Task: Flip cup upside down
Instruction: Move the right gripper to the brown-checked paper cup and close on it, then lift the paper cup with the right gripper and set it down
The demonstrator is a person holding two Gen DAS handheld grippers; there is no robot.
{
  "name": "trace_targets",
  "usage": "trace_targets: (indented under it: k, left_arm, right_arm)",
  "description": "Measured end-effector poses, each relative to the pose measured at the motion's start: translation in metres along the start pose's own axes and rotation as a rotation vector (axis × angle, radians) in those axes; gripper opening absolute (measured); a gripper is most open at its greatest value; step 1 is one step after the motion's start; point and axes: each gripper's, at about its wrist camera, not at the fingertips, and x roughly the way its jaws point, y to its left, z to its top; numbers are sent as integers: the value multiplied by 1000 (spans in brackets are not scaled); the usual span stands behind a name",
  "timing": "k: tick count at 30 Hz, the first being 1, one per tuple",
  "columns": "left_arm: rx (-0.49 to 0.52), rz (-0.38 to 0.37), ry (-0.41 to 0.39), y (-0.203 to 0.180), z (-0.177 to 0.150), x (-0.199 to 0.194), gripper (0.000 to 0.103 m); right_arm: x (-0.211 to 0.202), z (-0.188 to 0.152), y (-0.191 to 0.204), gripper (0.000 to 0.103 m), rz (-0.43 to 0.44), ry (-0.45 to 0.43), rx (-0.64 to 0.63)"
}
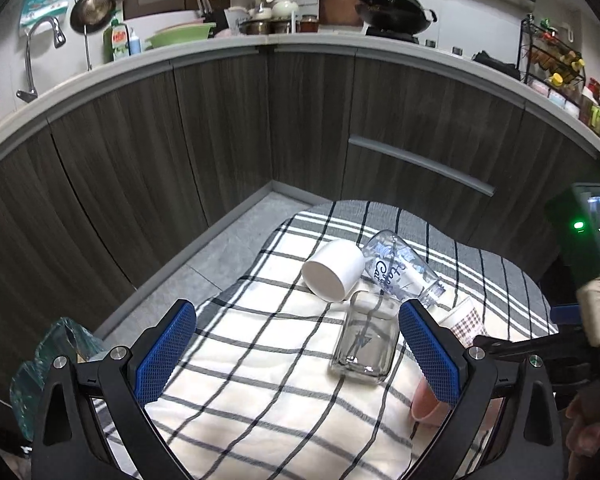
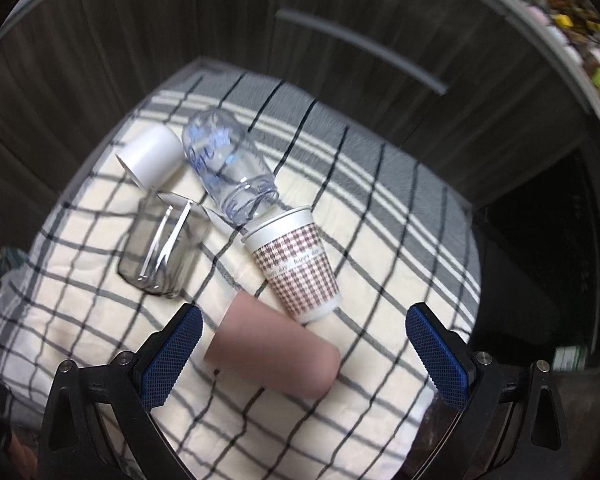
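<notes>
My right gripper (image 2: 304,350) & left gripper (image 1: 296,356) both gape wide, holding nothing. Pink cup (image 2: 274,356) lies on its side between right pads. Risk: it rolls into paper cup (image 2: 296,260) when I pinch.

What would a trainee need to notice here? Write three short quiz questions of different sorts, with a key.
1. True or false: the pink cup stands upright on the checked cloth.
2. Which vessel lies closest to the right gripper? A) white cup B) pink cup C) clear bottle
3. Fill in: the houndstooth paper cup lies on its ____.

Key: 1 false; 2 B; 3 side.
</notes>
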Motion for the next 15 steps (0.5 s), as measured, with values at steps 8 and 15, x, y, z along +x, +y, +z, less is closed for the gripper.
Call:
trace_targets:
  k: [8, 15]
  left_arm:
    - [-14, 25, 58, -15, 2, 40, 103]
    - [0, 38, 86, -21, 2, 62, 103]
  right_arm:
    - [65, 31, 4, 99, 17, 159, -88]
    - [109, 39, 2, 74, 57, 253, -82]
